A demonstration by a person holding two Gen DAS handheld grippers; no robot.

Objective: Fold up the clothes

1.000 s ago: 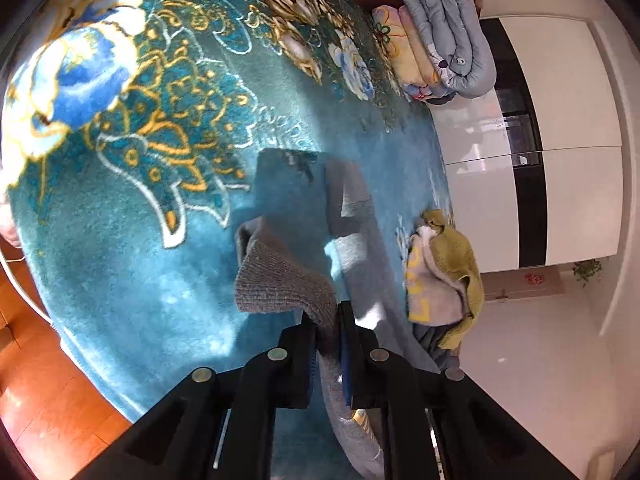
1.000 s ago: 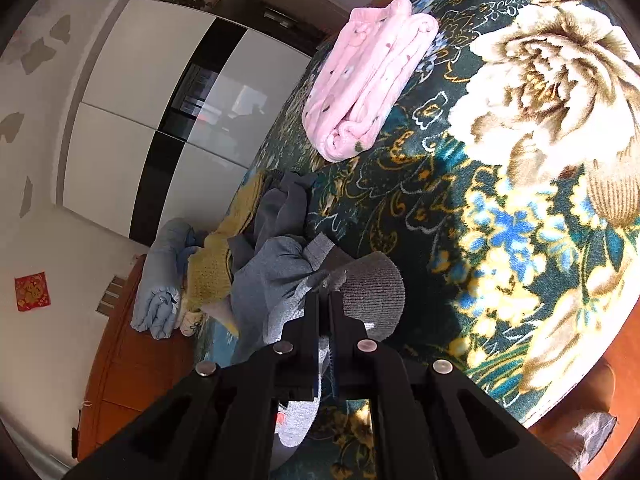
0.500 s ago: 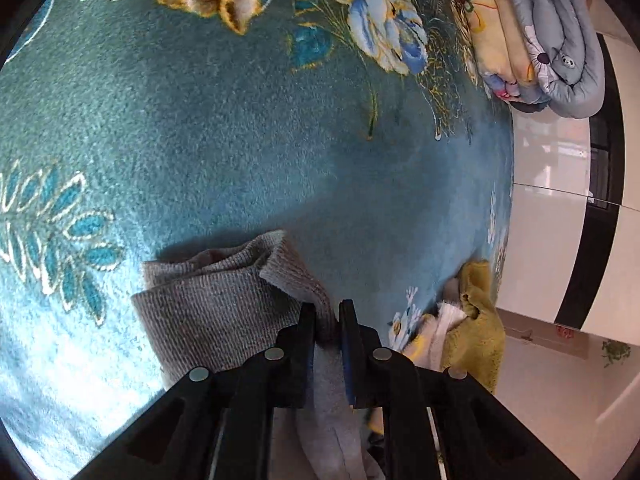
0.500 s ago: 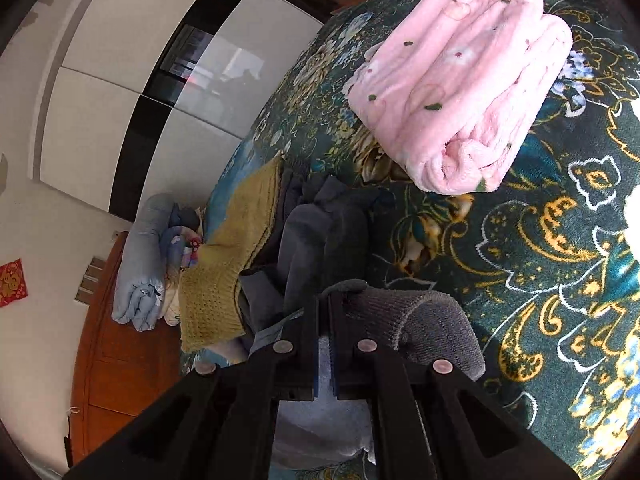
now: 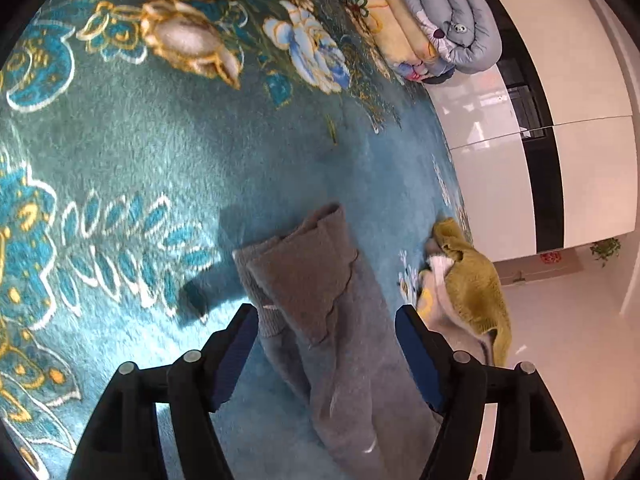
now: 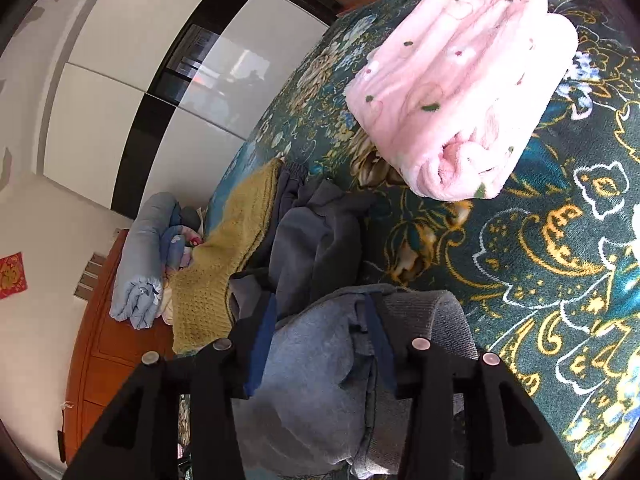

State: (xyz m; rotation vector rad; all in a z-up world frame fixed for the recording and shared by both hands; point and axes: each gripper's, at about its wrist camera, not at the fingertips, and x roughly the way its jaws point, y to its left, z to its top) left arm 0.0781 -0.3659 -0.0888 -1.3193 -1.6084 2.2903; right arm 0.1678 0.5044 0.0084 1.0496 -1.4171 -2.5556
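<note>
Your left gripper (image 5: 324, 320) has its fingers spread wide and released, one on each side of the grey garment (image 5: 316, 292), gripping nothing. The garment lies flat on the teal floral blanket (image 5: 140, 152), its ribbed end folded over on top and pointing away from you, the rest running back under the gripper. Just to its right sits a crumpled mustard knit (image 5: 472, 280) with pale cloth under it. At the far edge of the blanket a grey quilt roll (image 5: 452, 12) rests against folded yellow bedding (image 5: 392, 36).

Your right gripper (image 6: 320, 320) is parted too, its fingers straddling a bunched part of the grey garment (image 6: 316, 360) without pinching it. Beyond it lies a pile of dark grey clothes (image 6: 316, 236), the mustard knit (image 6: 224, 264) to their left. A folded pink blanket (image 6: 460, 80) rests well apart on the floral cover.
</note>
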